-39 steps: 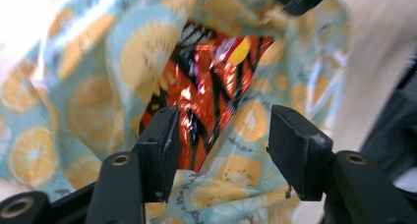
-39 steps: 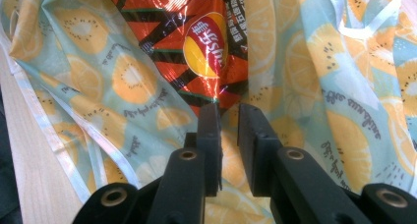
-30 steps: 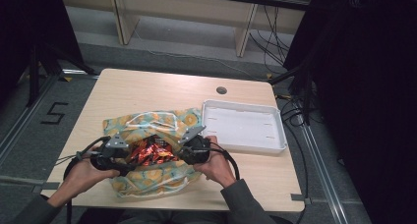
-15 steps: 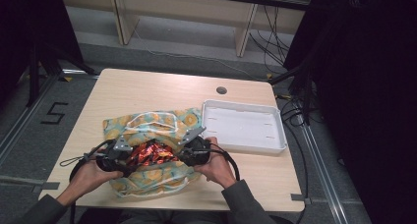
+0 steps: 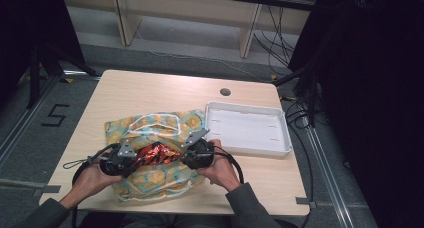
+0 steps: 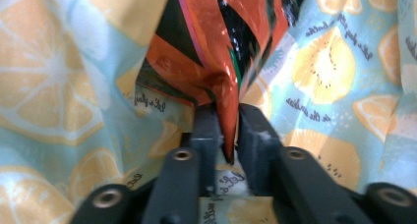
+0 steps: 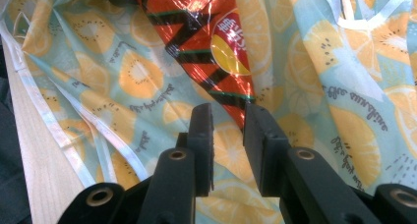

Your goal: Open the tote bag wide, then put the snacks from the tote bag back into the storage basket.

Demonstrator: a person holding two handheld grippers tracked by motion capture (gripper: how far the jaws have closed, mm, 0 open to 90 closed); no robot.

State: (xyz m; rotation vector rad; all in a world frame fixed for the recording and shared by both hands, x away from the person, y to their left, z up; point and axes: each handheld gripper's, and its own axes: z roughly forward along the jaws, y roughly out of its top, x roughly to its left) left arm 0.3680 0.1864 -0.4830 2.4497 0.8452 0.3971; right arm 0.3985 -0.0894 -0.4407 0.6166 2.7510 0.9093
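Item 1: cloth bag [image 5: 150,175], pale blue with orange-slice print and white trim, lying flat on the worktop [image 5: 150,93] near its front edge.

Contents: one shiny red-orange snack packet [image 5: 156,153] with black zigzag bands, lying at the bag's middle, between the two tools.

Item 2: white tray [image 5: 282,133], shallow, rectangular, just beside the bag on its right.

Left tool [image 6: 227,128]: jaws have just been closing and now pinch the packet's crimped edge.

Right tool [image 7: 227,130]: jaws stand a little apart over the bag cloth, the packet's tip reaching the gap, pressed by neither pad; released.
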